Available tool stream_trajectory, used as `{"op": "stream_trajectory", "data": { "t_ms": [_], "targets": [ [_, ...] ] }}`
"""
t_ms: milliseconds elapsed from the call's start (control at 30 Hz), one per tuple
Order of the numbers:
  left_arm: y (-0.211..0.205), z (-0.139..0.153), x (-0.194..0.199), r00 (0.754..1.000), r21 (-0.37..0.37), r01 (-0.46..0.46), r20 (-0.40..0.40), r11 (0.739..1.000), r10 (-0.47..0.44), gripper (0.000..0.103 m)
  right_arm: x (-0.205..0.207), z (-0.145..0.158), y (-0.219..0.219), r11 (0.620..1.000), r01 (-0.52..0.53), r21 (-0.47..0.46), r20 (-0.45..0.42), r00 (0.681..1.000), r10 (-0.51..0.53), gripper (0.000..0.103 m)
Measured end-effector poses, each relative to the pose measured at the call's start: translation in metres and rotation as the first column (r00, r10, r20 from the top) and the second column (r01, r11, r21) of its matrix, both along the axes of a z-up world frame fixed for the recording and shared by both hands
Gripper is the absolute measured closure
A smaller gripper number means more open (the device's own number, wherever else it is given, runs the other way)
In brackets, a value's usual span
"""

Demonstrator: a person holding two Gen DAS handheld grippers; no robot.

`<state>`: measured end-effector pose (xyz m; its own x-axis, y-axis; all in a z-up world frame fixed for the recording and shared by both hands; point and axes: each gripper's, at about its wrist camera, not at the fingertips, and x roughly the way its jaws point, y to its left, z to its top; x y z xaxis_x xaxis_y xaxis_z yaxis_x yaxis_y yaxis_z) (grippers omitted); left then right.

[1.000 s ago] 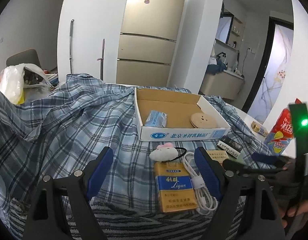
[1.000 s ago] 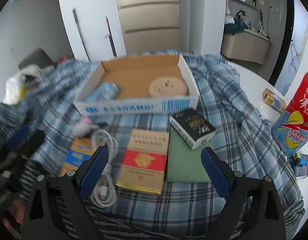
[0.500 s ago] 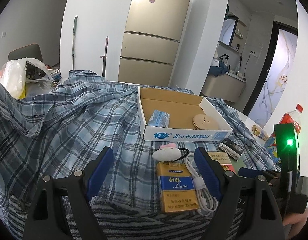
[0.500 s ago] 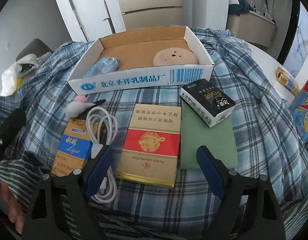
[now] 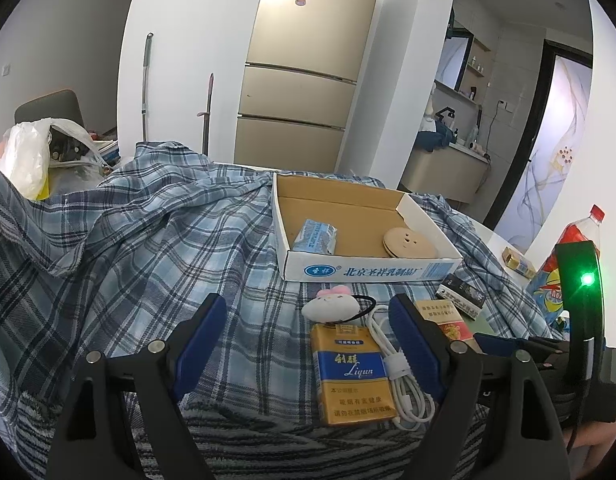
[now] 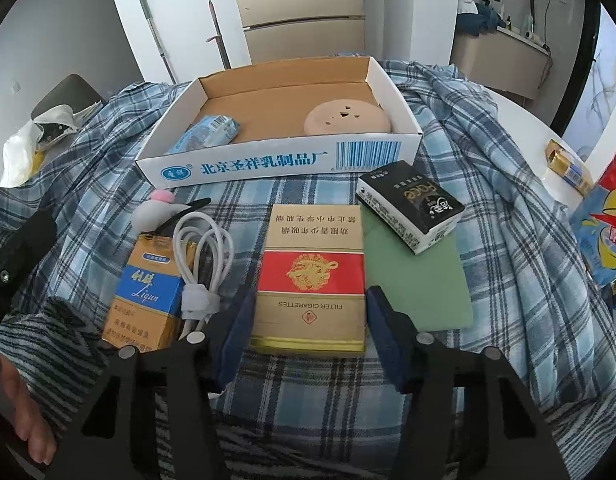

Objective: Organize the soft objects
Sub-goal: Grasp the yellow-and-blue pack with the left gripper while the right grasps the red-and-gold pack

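Where the right gripper (image 6: 306, 330) comes down over the red-and-gold cigarette pack (image 6: 311, 274), its blue fingers (image 6: 236, 330) are closing on the pack's near end, one at each side; whether the pads already press on it is hard to make out. The left gripper (image 5: 306, 326) hangs with its fingers spread wide and nothing held, the blue-and-gold pack (image 5: 354, 368) and a coiled white cable (image 5: 396, 360) lying between them on the plaid cloth (image 5: 148, 264) over the desk. A small white plush toy (image 5: 328, 306) with a pink bow sits just beyond that pack, in front of the cardboard box (image 6: 244, 166). Inside the box lie a blue tissue packet (image 6: 208, 134) and a round tan pad (image 6: 346, 118). A black pack (image 6: 410, 206) rests partly on a green sheet (image 6: 416, 280). A drink bottle (image 5: 564, 264) is partly hidden behind the right gripper's body. A hand (image 6: 20, 412) is cut off at the lower left edge.
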<state>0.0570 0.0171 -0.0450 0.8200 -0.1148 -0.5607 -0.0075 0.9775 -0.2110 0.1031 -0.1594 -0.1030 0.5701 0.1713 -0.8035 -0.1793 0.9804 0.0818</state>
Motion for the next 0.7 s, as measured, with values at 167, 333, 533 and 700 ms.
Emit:
{"op": "stream_trajectory", "data": {
  "t_ms": [167, 333, 533, 700],
  "targets": [
    [-0.002, 0.000, 0.000, 1.000, -0.005, 0.000, 0.001, 1.000, 0.000, 0.018, -0.006, 0.009, -0.007, 0.999, 0.002, 0.038, 0.002, 1.000, -0.002, 0.047],
    [-0.005, -0.001, 0.001, 0.999, -0.009, 0.044, -0.011, 0.999, -0.045, 0.018, -0.021, 0.029, -0.015, 0.999, -0.001, 0.034, 0.065, 0.998, -0.001, 0.048],
    [-0.017, -0.012, 0.014, 0.981, -0.024, 0.117, -0.154, 0.993, -0.119, 0.018, -0.032, 0.040, -0.027, 1.000, 0.013, 0.005, 0.145, 0.989, -0.013, 0.048],
    [-0.023, -0.027, 0.024, 0.951, -0.078, 0.169, -0.251, 0.983, -0.183, 0.033, -0.029, 0.032, -0.033, 1.000, 0.024, 0.007, 0.165, 0.986, -0.025, 0.048]
  ]
}}
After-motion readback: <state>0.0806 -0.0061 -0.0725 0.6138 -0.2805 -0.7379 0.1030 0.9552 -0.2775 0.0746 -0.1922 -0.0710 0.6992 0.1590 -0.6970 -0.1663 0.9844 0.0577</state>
